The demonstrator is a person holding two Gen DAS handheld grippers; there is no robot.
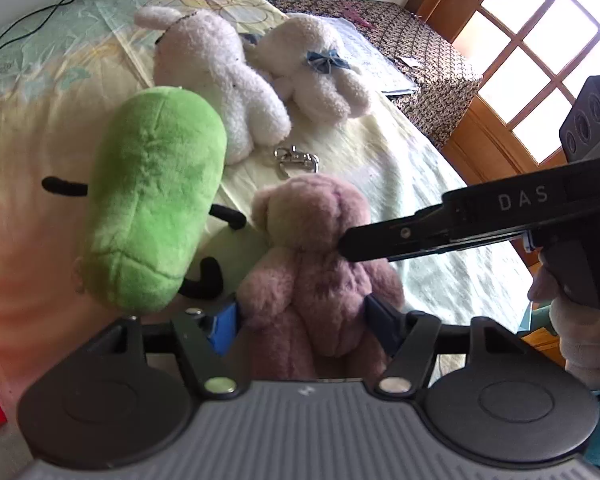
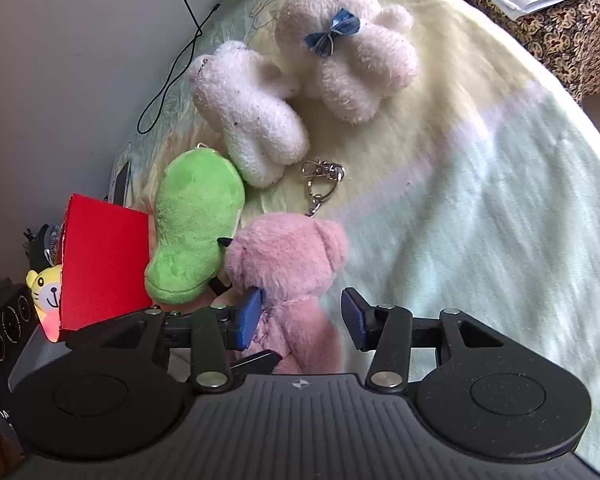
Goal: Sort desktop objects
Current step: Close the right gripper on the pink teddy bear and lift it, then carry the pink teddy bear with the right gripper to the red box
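Bright daylight from the blown-out window (image 1: 548, 60); soft focus, fisheye-warped edges.

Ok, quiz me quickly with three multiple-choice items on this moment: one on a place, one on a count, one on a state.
1. The metal key clasp lies: A) on the cloth between the fluffy pink plush bear and the white plush toys; B) in a box; C) on a windowsill.
2. White plush toys: A) one; B) two; C) four.
3. The bear is: A) untouched; B) between the left tool's pads; C) under a book.
Key: 1A, it lies just past the bear's head; 2B, one plain, one with a blue bow; 3B, blue pads flank its body.
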